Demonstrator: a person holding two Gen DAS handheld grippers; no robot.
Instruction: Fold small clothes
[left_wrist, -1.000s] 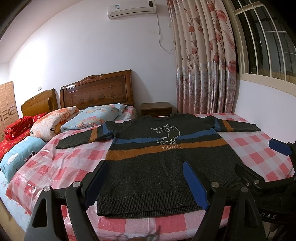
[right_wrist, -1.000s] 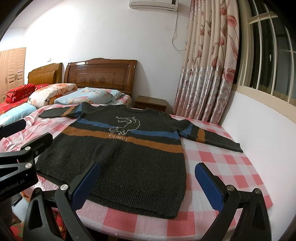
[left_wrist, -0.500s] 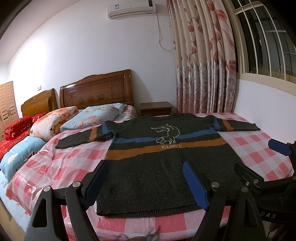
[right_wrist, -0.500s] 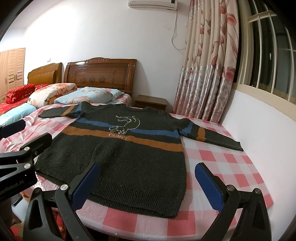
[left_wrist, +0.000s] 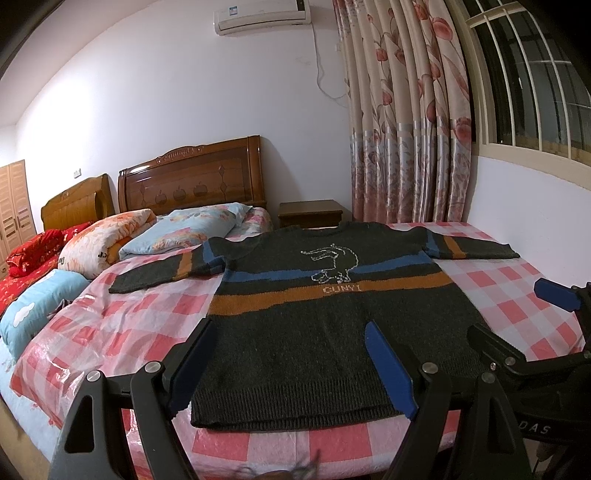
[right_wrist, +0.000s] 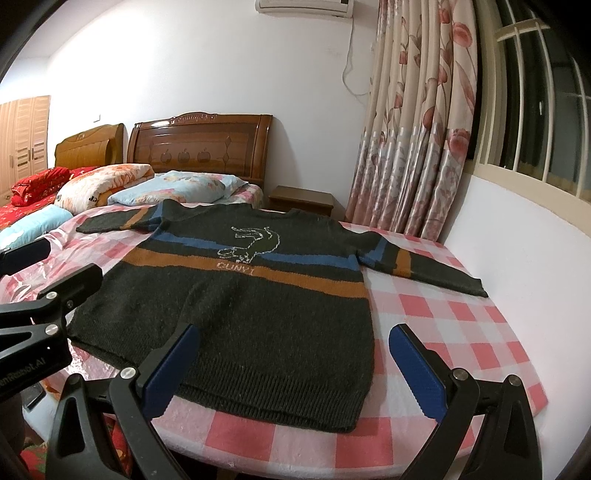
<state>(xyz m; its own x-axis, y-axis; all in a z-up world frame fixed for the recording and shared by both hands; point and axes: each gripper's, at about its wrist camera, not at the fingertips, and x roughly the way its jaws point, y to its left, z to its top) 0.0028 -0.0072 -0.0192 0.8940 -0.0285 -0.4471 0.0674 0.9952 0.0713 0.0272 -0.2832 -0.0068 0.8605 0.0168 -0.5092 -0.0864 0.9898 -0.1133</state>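
Note:
A dark knit sweater (left_wrist: 317, 325) with blue and orange stripes and a white animal outline lies flat on the pink checked bed cover, both sleeves spread out. It also shows in the right wrist view (right_wrist: 243, 310). My left gripper (left_wrist: 291, 365) is open and empty, hovering just above the sweater's hem. My right gripper (right_wrist: 295, 369) is open and empty above the hem's right corner. Each gripper shows at the edge of the other's view.
The bed (left_wrist: 122, 317) has a pink checked plastic cover. Pillows and a rolled quilt (left_wrist: 107, 243) lie at the left by the wooden headboards (left_wrist: 192, 181). A nightstand (left_wrist: 310, 212) and curtains (left_wrist: 402, 122) stand behind. A white wall (right_wrist: 535, 266) borders the bed's right side.

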